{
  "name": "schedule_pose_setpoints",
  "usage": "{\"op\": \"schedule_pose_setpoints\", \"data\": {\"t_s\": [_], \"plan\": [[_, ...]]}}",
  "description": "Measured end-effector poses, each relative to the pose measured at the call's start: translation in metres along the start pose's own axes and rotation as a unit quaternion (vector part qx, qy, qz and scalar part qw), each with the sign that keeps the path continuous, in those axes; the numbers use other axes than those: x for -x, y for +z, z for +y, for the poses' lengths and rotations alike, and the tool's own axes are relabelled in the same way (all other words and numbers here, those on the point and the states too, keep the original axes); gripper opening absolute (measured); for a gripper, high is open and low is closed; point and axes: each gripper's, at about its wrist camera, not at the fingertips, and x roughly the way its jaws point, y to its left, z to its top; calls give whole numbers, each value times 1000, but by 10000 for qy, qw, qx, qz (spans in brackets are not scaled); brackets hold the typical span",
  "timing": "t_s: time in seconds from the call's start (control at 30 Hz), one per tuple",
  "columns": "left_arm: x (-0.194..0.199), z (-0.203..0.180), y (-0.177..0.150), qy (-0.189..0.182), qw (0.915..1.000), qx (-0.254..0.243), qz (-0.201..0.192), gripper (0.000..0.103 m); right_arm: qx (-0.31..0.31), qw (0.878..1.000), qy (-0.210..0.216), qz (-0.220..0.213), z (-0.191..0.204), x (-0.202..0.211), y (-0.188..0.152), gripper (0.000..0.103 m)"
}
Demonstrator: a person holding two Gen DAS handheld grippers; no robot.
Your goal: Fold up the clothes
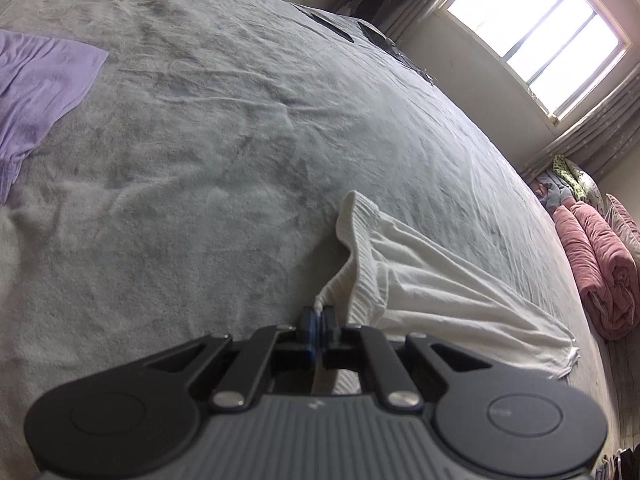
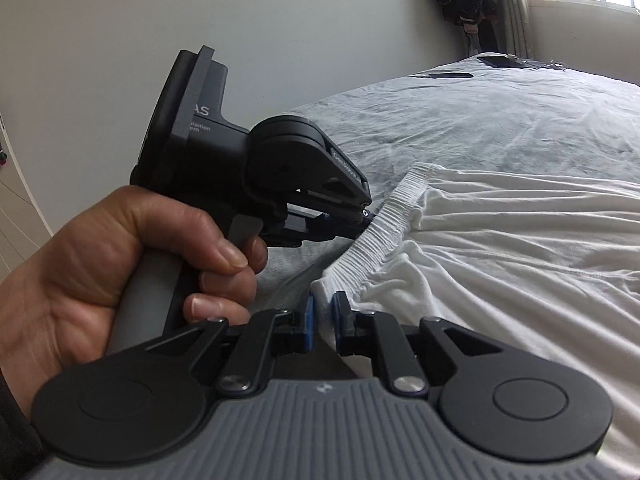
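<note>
pinching a ribbed waistband edge between its blue pads, the left gripper (image 1: 319,316) is fully closed on the white garment (image 1: 440,284), a thin tuft of cloth sticking up from the clamped jaws. from that grip the waistband (image 1: 360,240) lifts and curls away ahead and to the right of the gripper, and the rest of the cloth fans out to the right, lying in long creases on the grey bed cover (image 1: 220,140).

seen from the right wrist, the right gripper (image 2: 322,312) has its jaws a narrow way apart – a corner of the same white garment (image 2: 500,240) sits in the gap, at the end of the elastic waistband (image 2: 384,216), but the pads do not look pressed onto it. just ahead and to the left of it, a person's hand (image 2: 120,264) wraps the grey handle of the left gripper (image 2: 366,216), whose tip meets the waistband further along the same band. the garment spreads to the right of both grippers over the bed cover (image 2: 480,120).

far ahead and to the left of the left gripper lies a lilac cloth (image 1: 44,84) on the bed – well apart from the white one. rolled pink bedding (image 1: 596,264) sits beyond the bed's right edge, under a bright window (image 1: 540,32). flat dark items (image 2: 500,62) rest at the bed's far end; i cannot tell what they are.
</note>
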Motion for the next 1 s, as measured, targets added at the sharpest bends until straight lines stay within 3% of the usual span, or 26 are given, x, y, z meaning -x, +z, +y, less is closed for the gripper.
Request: {"op": "schedule_pose_setpoints", "data": {"t_s": [0.2,0.37,0.47,0.53,0.6,0.7,0.83,1.0], "plan": [[2,13,2,-339,9988,303,186,13,-218,9995,207,89,-6,-6,-3,20],[11,36,3,-549,9928,1047,190,20,-402,9984,376,136,-10,-4,-6,22],[16,36,1,-578,9924,1072,160,27,-301,9986,443,13,-8,8,-6,24],[21,31,-1,-599,9934,963,147,34,-303,9981,511,-138,-9,19,-4,40],[25,28,-2,-584,9942,895,104,36,-274,9979,537,-250,-12,30,-4,48],[30,22,-6,-523,9953,820,32,36,-177,9985,480,-199,-17,39,-7,48],[37,12,-15,-451,9972,595,-46,35,-154,9997,78,-150,-41,53,-15,48],[43,0,-18,-548,9977,255,-309,35,-816,9934,-643,-476,-116,78,-5,48]]}}
